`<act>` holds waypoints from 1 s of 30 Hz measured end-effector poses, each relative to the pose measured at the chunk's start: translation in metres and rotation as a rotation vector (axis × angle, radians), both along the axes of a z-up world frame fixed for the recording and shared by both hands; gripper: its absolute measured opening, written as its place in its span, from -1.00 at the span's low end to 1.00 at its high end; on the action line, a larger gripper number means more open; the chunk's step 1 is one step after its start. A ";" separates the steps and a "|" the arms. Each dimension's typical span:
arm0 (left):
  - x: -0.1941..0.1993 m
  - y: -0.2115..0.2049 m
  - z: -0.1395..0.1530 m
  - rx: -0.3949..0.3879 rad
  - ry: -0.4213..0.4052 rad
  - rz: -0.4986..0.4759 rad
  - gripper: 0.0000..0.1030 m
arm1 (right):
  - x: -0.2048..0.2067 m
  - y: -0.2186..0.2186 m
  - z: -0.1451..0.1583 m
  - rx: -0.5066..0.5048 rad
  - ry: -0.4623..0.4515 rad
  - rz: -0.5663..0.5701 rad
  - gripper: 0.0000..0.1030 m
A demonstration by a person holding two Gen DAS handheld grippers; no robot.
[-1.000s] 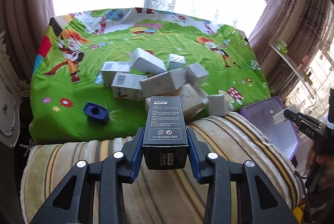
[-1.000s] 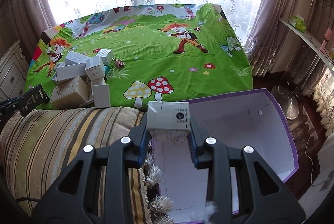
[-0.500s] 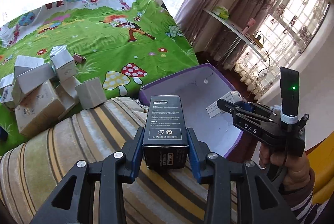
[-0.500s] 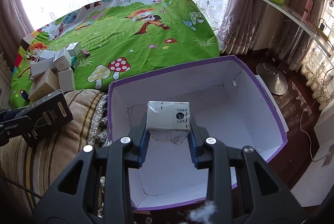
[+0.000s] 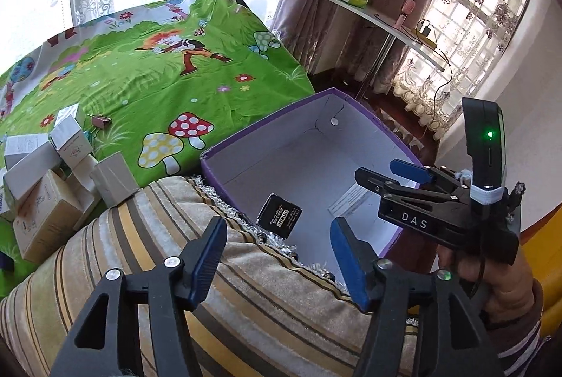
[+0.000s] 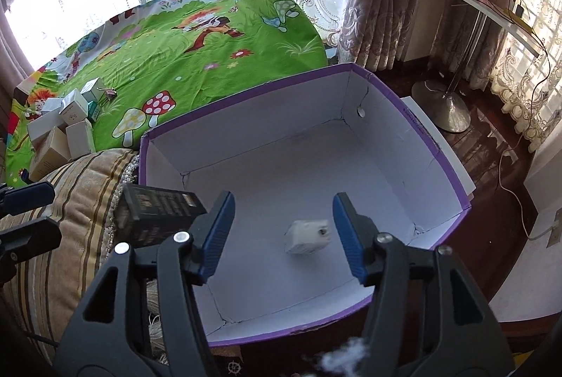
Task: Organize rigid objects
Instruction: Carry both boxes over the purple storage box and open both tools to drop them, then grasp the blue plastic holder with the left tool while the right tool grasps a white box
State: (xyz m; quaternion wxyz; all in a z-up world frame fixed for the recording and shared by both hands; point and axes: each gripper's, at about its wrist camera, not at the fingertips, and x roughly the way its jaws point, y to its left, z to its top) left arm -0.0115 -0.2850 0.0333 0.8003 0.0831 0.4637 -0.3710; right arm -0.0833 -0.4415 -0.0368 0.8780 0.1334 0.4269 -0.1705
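Left wrist view: left gripper (image 5: 277, 257) points down over the striped cushion (image 5: 246, 306) toward the purple box (image 5: 267, 124).
Left jaws: opening, about half spread; nothing between the blue pads (image 5: 207, 257), which touch no object.
Black carton (image 5: 279, 215): clear of the gripper, tilted, seen against the box's white interior near its left wall; whether it rests on the floor of the box cannot be told.
Right wrist view: right gripper (image 6: 282, 233) hangs above the open purple box (image 6: 246, 89), pointing down into it.
Right jaws: opening, about half spread; pads (image 6: 219, 229) press on nothing.
White carton (image 6: 307, 236): between the two fingers in the picture but below them, blurred, inside the box over its white floor; contact with the floor cannot be told.
Black carton, right view (image 6: 158, 215): tilted at the box's left rim, beside the cushion (image 6: 70, 201).
Right gripper, left view (image 5: 386, 177): held by a hand (image 5: 498, 289) at the box's right side.
Remaining cartons (image 5: 52, 173): a pile of white and tan boxes on the green cartoon-print cloth (image 5: 158, 68), well apart from the purple box.
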 end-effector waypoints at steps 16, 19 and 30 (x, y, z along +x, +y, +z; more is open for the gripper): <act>0.021 0.077 0.001 0.009 -0.015 0.222 0.28 | 0.011 0.025 0.015 0.018 -0.027 0.075 0.48; 0.029 0.107 0.000 -0.012 0.005 0.293 0.28 | 0.013 0.031 0.017 0.017 -0.025 0.096 0.48; 0.050 0.238 -0.010 -0.041 0.050 0.586 0.28 | 0.030 0.058 0.026 0.020 -0.014 0.183 0.48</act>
